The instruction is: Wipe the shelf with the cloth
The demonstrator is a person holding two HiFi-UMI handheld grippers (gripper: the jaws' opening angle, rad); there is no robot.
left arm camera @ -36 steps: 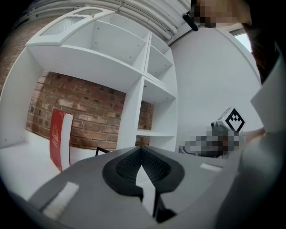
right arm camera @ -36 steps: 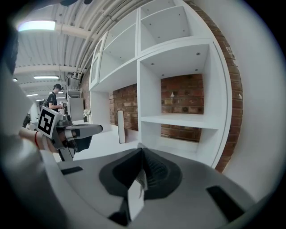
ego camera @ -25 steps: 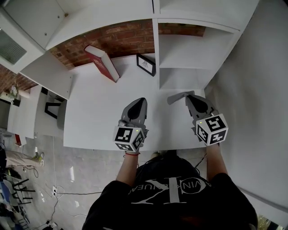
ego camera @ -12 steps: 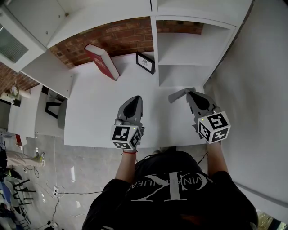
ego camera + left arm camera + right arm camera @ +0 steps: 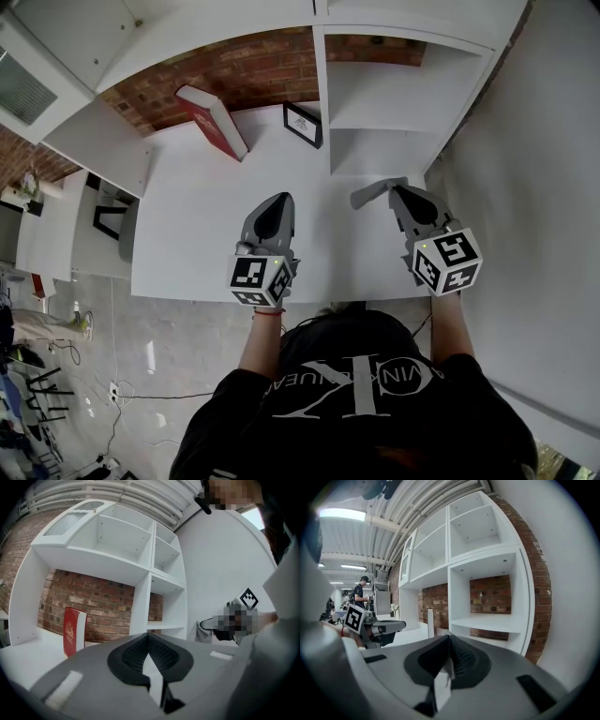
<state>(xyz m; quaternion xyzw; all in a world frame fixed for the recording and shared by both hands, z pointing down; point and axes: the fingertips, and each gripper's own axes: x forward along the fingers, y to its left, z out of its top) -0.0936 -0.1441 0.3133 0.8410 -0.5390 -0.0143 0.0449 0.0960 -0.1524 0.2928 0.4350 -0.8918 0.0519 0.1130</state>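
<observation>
One gray cloth [image 5: 375, 194] is just right of the frame's middle, over the white shelf [image 5: 197, 225], pinched in the closed jaws of the right gripper [image 5: 401, 195]. The left gripper [image 5: 275, 204], near the center, has its jaws together with nothing between them. In the upper part stand one red book [image 5: 212, 122] and one small picture frame [image 5: 303, 125].

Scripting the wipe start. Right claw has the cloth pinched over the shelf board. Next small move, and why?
Probably lower the right claw until the grey cloth presses flat on the white shelf board. The cloth sticks out bunched from the shut claw tip. Whether it touches the board is unclear, and the board lies bare up to the red book.
</observation>
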